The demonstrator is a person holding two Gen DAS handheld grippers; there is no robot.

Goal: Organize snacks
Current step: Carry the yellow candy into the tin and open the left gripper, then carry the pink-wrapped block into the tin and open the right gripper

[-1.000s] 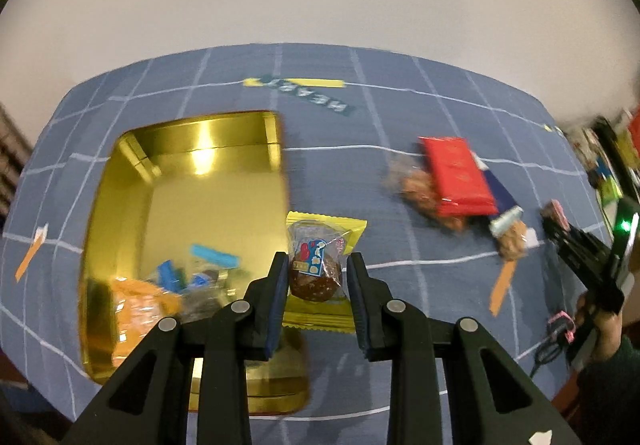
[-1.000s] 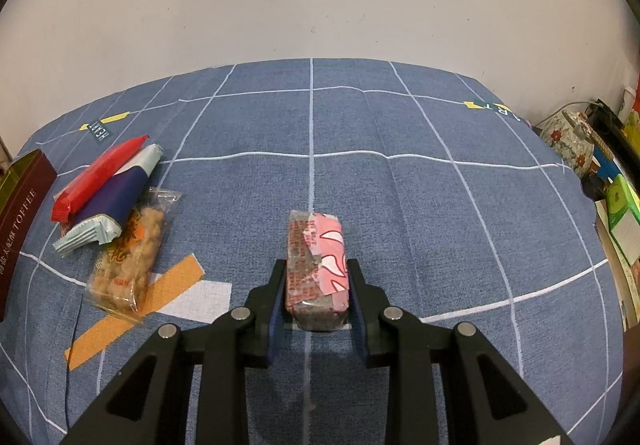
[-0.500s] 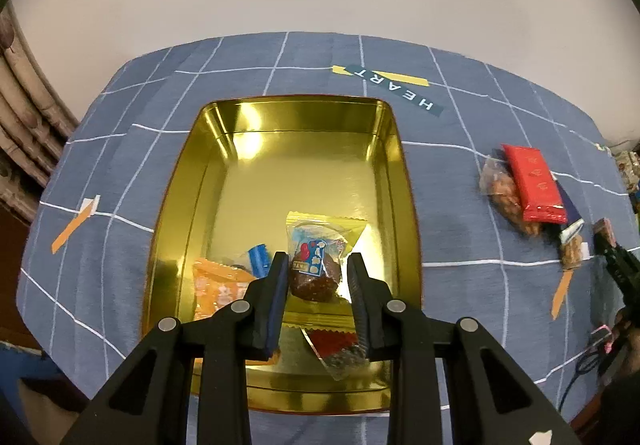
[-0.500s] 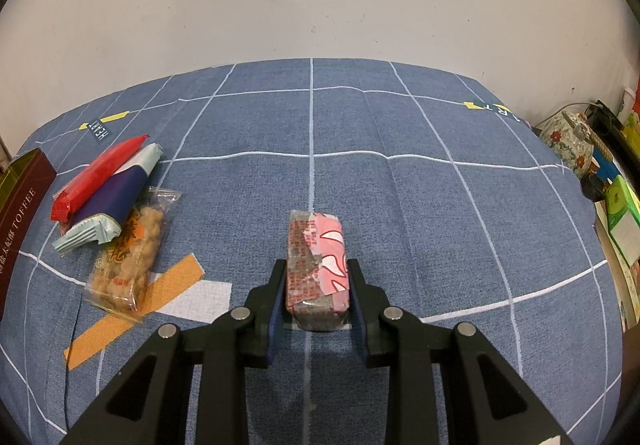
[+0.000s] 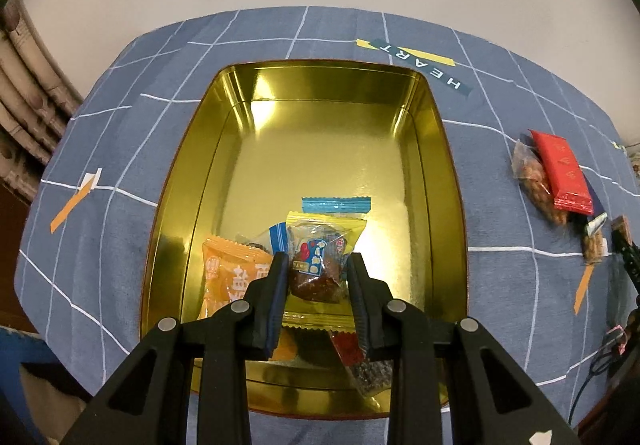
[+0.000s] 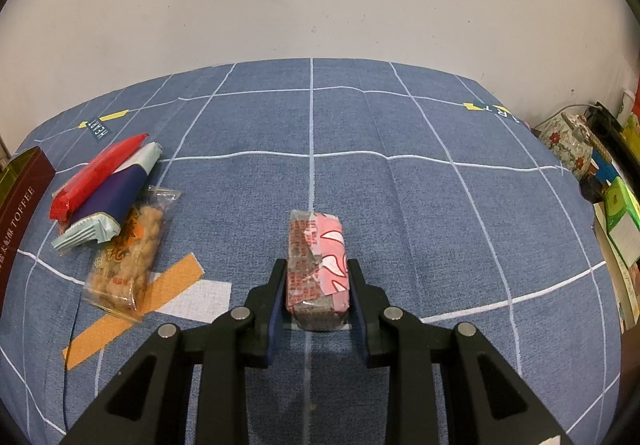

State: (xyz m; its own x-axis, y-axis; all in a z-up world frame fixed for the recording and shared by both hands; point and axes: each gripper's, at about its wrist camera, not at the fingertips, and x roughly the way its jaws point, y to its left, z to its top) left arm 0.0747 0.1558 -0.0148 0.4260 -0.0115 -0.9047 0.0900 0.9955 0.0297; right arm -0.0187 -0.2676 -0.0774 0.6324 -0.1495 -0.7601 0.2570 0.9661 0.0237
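L claw (image 5: 318,273): clamped on yellow pack (image 5: 320,257), held over near end of gold tin (image 5: 448,181).
Tin: orange pack (image 5: 228,277), blue pack (image 5: 335,204), red-tipped pack (image 5: 352,349) inside; far half bare.
R claw (image 6: 318,281): clamped on pink bar (image 6: 318,265), low over blue cloth (image 6: 400,205).
L of bar: nut bag (image 6: 128,257), navy bar (image 6: 116,201), red bar (image 6: 96,175) piled, touching.
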